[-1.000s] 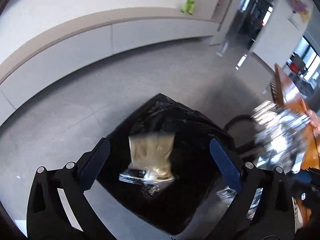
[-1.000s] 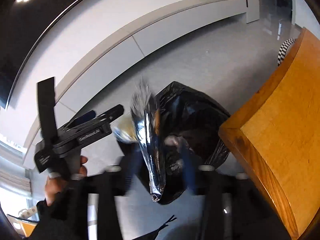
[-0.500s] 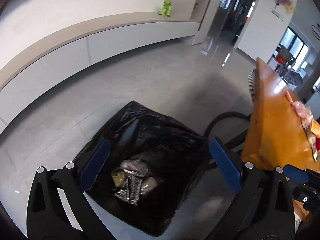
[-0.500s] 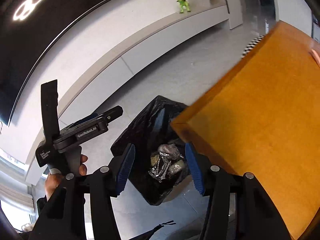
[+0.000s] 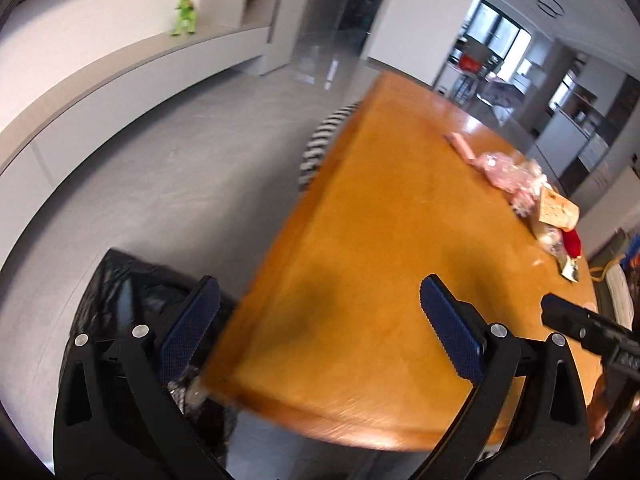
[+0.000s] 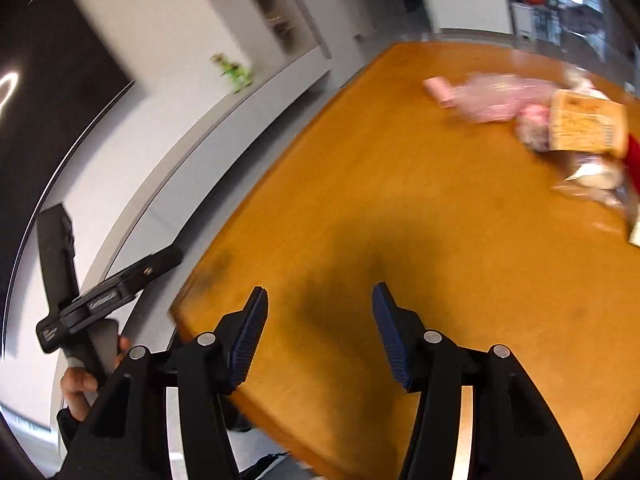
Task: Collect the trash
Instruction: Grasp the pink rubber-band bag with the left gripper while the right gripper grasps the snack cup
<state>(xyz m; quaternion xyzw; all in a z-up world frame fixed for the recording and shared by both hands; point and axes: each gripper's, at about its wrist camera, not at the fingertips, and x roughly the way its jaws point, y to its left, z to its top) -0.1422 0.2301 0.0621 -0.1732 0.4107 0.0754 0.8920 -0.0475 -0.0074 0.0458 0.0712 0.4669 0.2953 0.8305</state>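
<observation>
Left wrist view: left gripper [image 5: 316, 320] spread wide, empty, above the tabletop [image 5: 380, 280] corner; black trash bag [image 5: 120, 292] on the floor below; wrapper pile [image 5: 532, 200] far across. Right wrist view: right gripper [image 6: 320, 336] half-spread, empty, well short of the wrappers [image 6: 560, 128]. Judged light, crinkly, slippery; best pinched at a bunched fold.

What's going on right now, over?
Left gripper open, empty. Right gripper open, empty. Wrappers heaped at the table's far side; black bag on the floor beside it. Nothing in the way.
</observation>
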